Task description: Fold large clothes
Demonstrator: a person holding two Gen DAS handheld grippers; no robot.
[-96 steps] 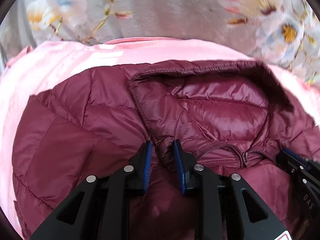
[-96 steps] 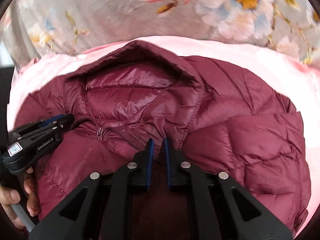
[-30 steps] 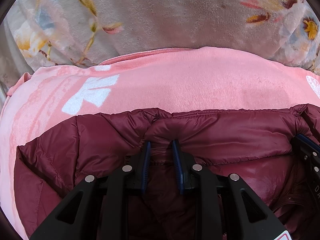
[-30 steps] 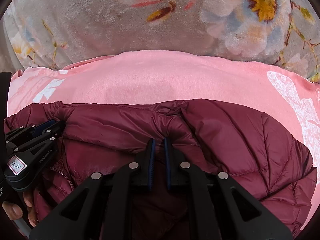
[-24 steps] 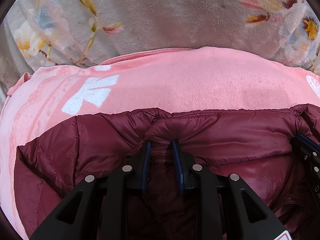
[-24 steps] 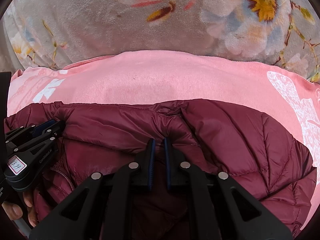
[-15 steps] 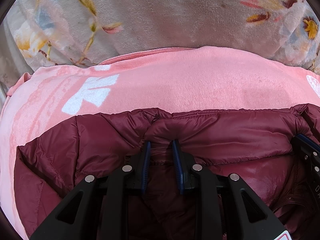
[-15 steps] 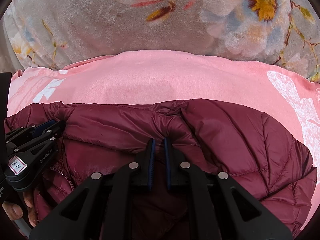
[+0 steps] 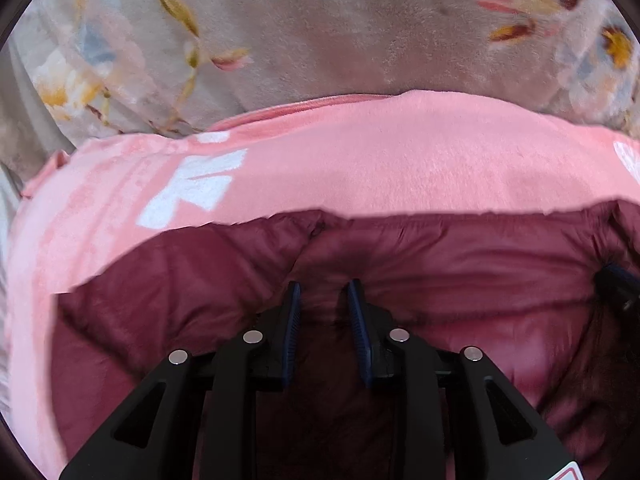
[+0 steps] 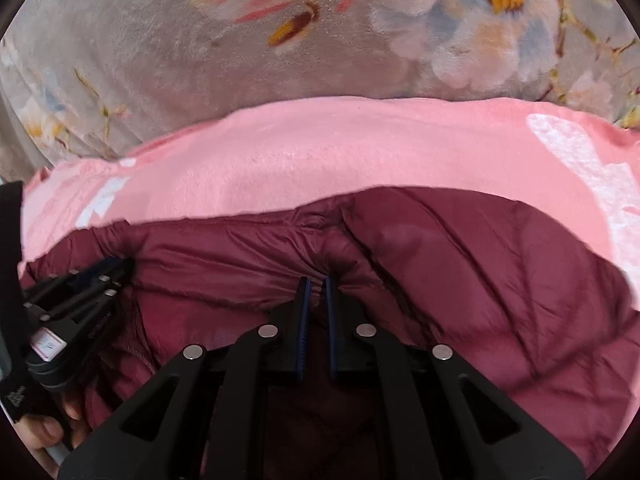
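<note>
One dark red quilted jacket (image 9: 460,280) is lying in the lower half of both wrist views, on one pink blanket (image 9: 360,160) that is covering the middle of each frame. Behind it, across the top of the frames, one grey blanket with flowers (image 9: 320,32) is showing.

Two grippers are working on the folded edge of the jacket. The left gripper (image 9: 322,300), in the lower centre of its own view, is opening its jaws at this moment; a ridge of the red fabric is standing between the blue pads, but the pads are no longer clearly pressing it. The right gripper (image 10: 316,292), in the lower centre of its own view, is keeping its jaws narrow and is pinching a thin fold of the jacket. At the lower left of the right wrist view, one hand (image 10: 48,428) is holding the left gripper.

The step in hand seems to be the laying down of a fold: the upper part is turned over and the edge is being released. The next move probably calls for the right jaws to open too, and then for both grippers to draw back without dragging the slippery fabric.
</note>
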